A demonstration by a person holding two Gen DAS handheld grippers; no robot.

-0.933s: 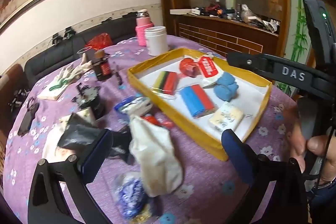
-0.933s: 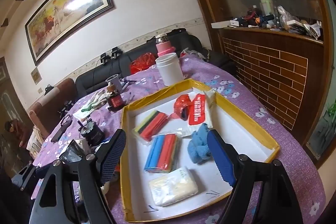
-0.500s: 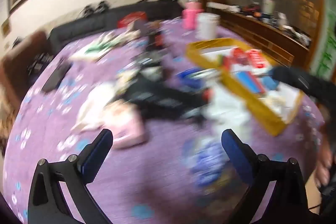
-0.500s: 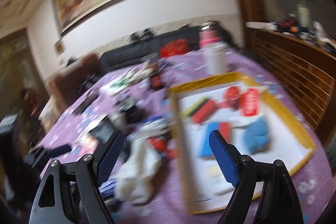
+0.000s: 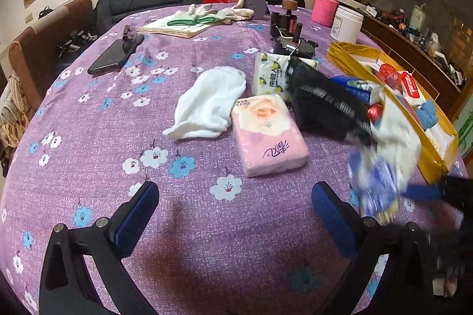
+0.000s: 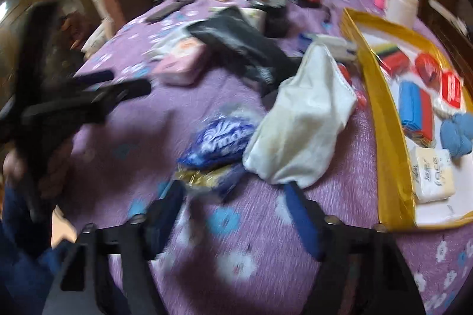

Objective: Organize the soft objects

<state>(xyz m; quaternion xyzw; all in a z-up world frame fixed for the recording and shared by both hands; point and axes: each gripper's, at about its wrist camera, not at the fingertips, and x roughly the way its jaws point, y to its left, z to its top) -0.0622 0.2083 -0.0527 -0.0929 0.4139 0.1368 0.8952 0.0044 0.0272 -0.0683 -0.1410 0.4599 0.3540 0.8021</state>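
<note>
Since approx. a second ago both my grippers have swung left, off the yellow tray (image 5: pixel 381 96) and onto the loose pile on the purple surface (image 5: pixel 118 137).

Left to right, left wrist view: white sock (image 5: pixel 210 105) lying flat, pink tissue pack (image 5: pixel 269 134) just beside it on its right, a lemon-print tissue pack (image 5: pixel 270 74) behind, then black fabric (image 5: pixel 322 105), and a white cloth (image 5: pixel 396 137) draped against the tray's near wall. A blue snack bag (image 5: pixel 375 185) sits blurred by the right edge.

Left gripper (image 5: pixel 233 202) hovers over bare cloth short of the pink pack, jaws spread, nothing held. Right gripper (image 6: pixel 236 211), w/ heavy motion blur, has jaws spread too, empty, tips near the blue bag and the white cloth's lower edge.

Tray already holds several soft items: coloured cloth bundles, blue yarn-like piece, a tissue pack.

My read: step in hand is reaching for the next soft item. Next move prob. needs the left lowered fwd to straddle the pink pack, then pinch.
</note>
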